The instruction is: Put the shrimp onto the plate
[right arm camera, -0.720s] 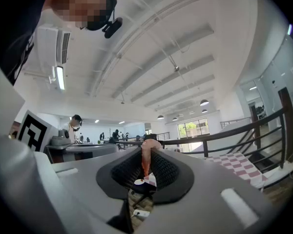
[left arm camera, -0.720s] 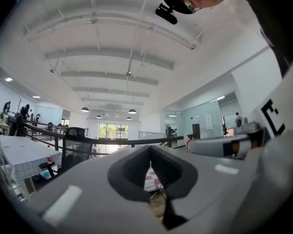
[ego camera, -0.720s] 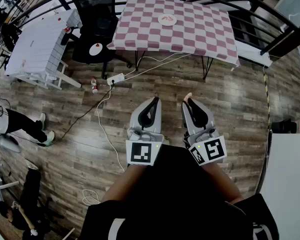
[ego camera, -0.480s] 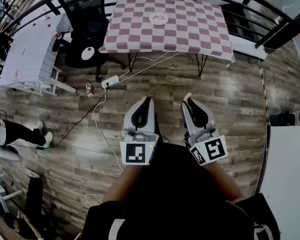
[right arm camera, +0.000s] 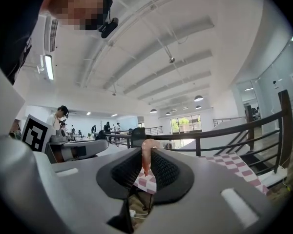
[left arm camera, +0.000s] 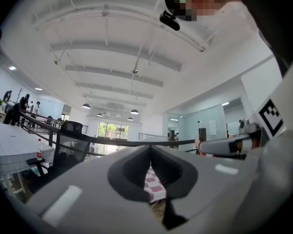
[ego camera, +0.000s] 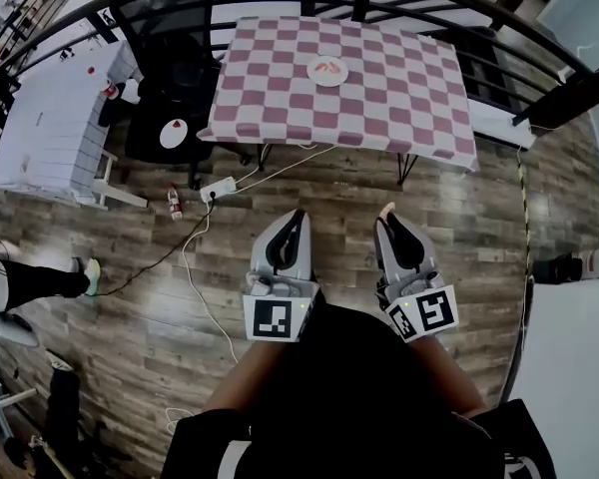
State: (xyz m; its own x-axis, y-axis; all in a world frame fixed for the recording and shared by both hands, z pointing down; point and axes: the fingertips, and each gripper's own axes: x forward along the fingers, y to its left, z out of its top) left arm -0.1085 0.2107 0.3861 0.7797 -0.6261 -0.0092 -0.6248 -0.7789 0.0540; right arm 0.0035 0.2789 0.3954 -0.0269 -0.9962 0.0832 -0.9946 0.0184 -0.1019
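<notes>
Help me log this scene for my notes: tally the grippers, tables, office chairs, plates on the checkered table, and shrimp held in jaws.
Grippers: 2 (left gripper, right gripper)
Tables: 2 (checkered table, white table)
Office chair: 1
Plate: 1
Shrimp, in the right gripper's jaws: 1
Total: 7

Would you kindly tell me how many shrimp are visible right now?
1: a shrimp pinched in the jaws of the right gripper, its tip poking above them. The plate on the checkered table holds pinkish items that may be more shrimp; too small to tell.
</notes>
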